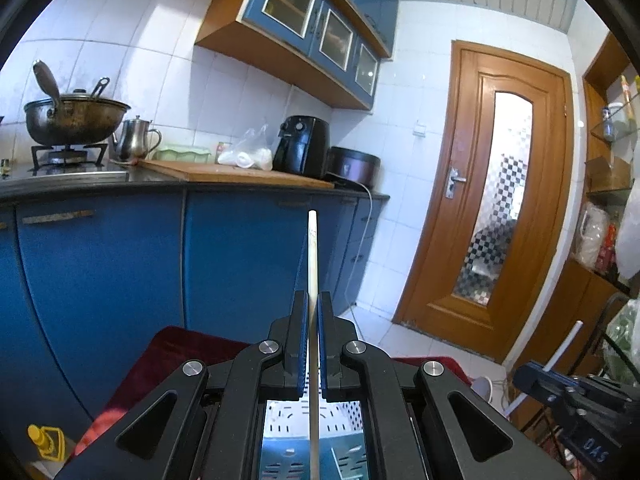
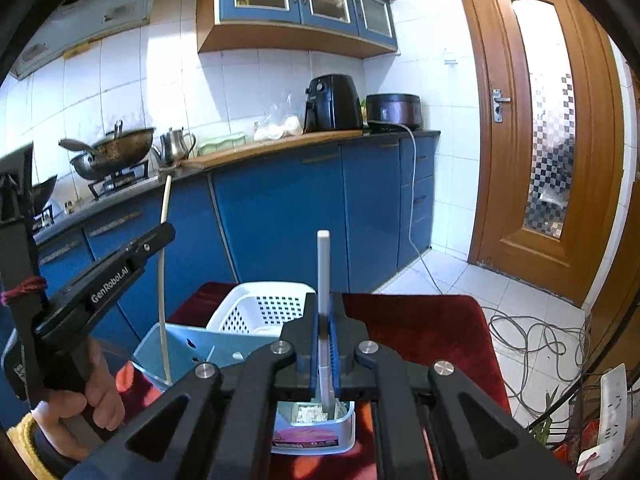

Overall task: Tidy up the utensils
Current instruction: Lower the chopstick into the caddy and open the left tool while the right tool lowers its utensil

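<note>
Cream chopstick [image 1: 312,264] upright, pinched in left hand-held gripper [image 1: 313,300], tip w/in blue bin [image 2: 192,344]. Right hand-held gripper [image 2: 324,312] clamps white utensil handle [image 2: 323,260] upright over small blue tray [image 2: 344,420]. White basket [image 2: 260,304] behind.

Matt black plastic on the left gripper [image 1: 313,300] and right gripper [image 2: 324,312], with bright metal pins and blue rubbery pads [image 2: 335,354]; pale, smooth wood on the chopstick [image 1: 312,256], white matt plastic on the stick [image 2: 323,264]. Perforated white plastic for the basket [image 2: 240,304], smooth pale-blue plastic for the bin [image 2: 180,344], on deep red velvety cloth [image 2: 420,332]. Beyond: glossy blue cabinets [image 2: 280,216], varnished wooden door [image 2: 500,140], shiny white tiles [image 1: 160,80], tarnished metal wok [image 1: 76,116], polished steel kettle [image 1: 134,138].
</note>
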The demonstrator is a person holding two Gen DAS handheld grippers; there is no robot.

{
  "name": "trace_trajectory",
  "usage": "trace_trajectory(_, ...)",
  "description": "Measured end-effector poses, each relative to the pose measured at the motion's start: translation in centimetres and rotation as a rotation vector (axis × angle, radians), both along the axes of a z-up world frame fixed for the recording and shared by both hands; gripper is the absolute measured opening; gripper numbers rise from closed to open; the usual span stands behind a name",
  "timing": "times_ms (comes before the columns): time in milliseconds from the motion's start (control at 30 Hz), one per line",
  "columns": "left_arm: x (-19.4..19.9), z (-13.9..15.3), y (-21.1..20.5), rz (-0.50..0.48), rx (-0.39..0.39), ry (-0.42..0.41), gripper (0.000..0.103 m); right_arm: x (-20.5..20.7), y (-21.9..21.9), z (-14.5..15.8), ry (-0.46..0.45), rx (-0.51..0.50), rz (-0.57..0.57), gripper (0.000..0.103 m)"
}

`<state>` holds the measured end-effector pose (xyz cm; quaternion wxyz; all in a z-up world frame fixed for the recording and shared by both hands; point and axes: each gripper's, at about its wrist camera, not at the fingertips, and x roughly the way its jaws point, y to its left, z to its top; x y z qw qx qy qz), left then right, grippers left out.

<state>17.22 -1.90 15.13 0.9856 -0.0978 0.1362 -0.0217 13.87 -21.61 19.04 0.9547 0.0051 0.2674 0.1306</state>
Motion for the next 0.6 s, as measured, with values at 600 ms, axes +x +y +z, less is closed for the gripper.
trace_trajectory(600,-1.0,-0.8,-0.8,-0.082,-0.001,0.115,0.017,-0.2,-0.6,-1.6,0.091,0.048,0.023,0.019)
